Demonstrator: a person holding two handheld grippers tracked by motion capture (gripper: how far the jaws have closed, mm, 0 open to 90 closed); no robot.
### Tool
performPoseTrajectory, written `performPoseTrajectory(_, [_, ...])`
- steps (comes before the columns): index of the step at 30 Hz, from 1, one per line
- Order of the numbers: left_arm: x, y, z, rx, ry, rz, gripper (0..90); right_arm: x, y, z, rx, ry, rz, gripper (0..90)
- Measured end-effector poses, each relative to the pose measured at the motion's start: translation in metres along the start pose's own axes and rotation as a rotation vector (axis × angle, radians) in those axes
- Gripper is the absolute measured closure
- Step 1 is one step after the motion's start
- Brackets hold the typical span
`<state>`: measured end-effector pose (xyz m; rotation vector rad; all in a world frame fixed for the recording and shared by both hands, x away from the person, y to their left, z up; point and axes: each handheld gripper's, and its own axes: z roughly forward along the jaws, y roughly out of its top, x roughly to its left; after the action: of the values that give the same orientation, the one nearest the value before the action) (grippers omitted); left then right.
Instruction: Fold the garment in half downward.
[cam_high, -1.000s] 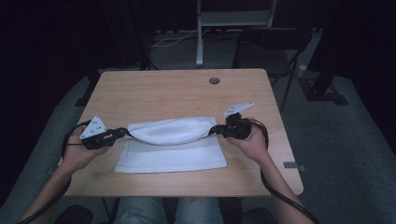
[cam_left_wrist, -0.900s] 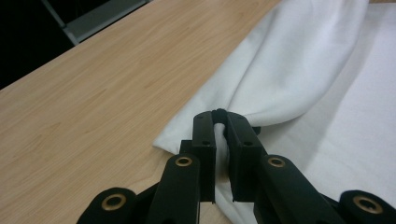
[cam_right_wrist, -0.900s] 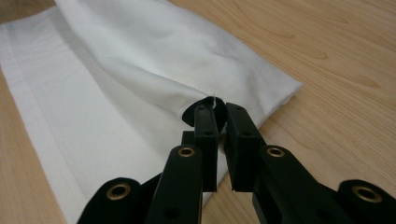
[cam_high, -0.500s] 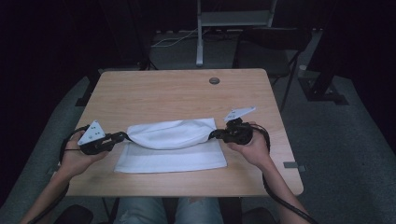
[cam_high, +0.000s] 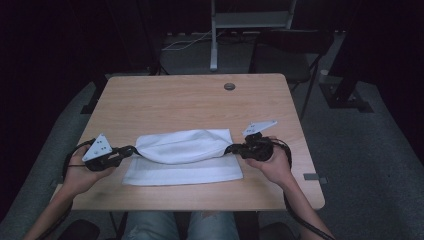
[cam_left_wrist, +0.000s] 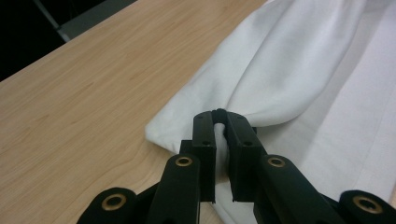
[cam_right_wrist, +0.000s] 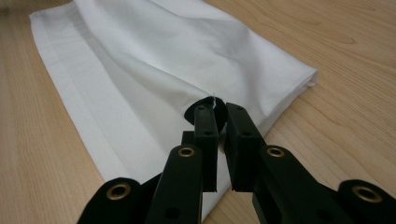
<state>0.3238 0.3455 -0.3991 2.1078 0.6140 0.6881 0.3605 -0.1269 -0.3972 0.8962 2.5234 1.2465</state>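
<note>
A white cloth lies on the near half of the wooden table, its upper layer bunched and stretched between my two grippers. My left gripper is shut on the cloth's left end. In the left gripper view, the jaws pinch a gathered fold of the cloth. My right gripper is shut on the right end. The right gripper view has its jaws closed on a corner of the cloth. A flat lower layer lies under the lifted part, toward the near edge.
A small dark round disc sits near the table's far edge. Bare wood stretches between it and the cloth. Beyond the table stand a metal stand and a dark chair. Grey floor surrounds the table.
Both grippers have drifted slightly toward the near edge, carrying the lifted cloth layer with them. Both grips stay closed.
</note>
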Motion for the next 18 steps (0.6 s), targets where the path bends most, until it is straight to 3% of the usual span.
performPoseTrajectory(18, [-0.0105,-0.0040,-0.0084,-0.003,-0.009,0.014,83.8,0.0073,-0.0085,-0.0092,-0.006,0.017,-0.008,84.3])
